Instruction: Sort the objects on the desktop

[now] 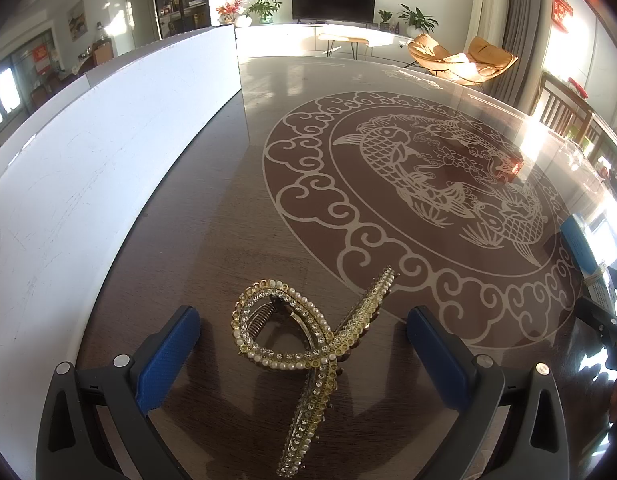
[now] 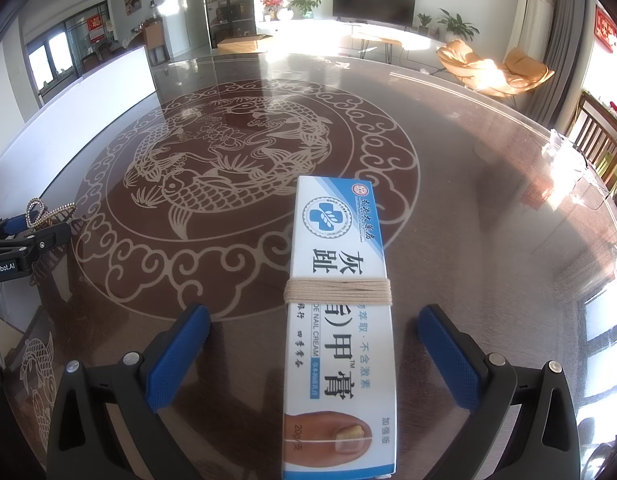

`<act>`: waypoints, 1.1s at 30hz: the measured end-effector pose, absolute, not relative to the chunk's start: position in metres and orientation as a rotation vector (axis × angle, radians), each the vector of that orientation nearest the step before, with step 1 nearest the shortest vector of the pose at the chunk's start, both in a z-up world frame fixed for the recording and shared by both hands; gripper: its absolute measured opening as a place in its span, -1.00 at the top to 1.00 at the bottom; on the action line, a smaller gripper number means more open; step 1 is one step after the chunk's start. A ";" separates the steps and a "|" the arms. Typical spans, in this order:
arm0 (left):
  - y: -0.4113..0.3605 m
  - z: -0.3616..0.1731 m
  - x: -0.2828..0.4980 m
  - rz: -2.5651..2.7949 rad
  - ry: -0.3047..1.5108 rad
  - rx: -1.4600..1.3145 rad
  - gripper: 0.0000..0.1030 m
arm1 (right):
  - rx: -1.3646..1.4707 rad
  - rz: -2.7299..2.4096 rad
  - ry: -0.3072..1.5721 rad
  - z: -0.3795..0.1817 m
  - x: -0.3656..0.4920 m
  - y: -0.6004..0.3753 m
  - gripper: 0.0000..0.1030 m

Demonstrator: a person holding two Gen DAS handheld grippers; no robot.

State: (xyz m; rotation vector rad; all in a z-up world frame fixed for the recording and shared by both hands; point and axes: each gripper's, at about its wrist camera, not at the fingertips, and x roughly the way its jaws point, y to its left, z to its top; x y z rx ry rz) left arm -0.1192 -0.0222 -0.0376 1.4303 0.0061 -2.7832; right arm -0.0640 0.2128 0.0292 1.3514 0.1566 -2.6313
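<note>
Pearl-and-rhinestone gold hair claw [image 1: 308,344], looped and ribbed, on glossy carp-patterned bench [image 1: 388,92] between wide-spread ribbed blue pads of left tool [image 1: 304,340]; flat glossy nail-cream carton [image 2: 340,320], twine-wrapped, printed face legible only from right wrist, between equally wide right tool [image 2: 314,344].

Gold pearl-studded hair claw [image 1: 308,344], blue-white cream box [image 2: 340,320], brown fish-patterned table [image 1: 388,184]

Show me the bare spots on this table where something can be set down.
The fish medallion in the table's centre is bare, as is the stretch beyond it toward the far rim. It is crowded nearest: the hair clip sits between the left gripper's fingers, the cream box between the right gripper's.
</note>
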 end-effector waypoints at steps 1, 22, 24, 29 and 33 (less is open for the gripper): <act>-0.022 -0.038 -0.119 -2.783 0.006 1.430 -1.00 | 1.351 -2.631 0.157 0.029 -0.064 0.213 -1.00; -0.024 -0.020 -0.111 -2.857 -0.167 1.600 -0.03 | 1.468 -2.339 0.334 0.042 -0.092 0.217 0.14; -0.025 -0.012 -0.102 -2.891 -0.163 1.571 0.11 | 1.440 -2.353 0.308 0.048 -0.084 0.218 0.14; -0.026 0.016 -0.063 -2.991 -0.114 1.442 0.11 | 1.367 -2.377 0.169 0.076 -0.069 0.227 0.14; -0.038 0.043 -0.037 -3.039 -0.003 1.340 0.11 | 1.310 -2.376 0.167 0.103 -0.070 0.215 0.14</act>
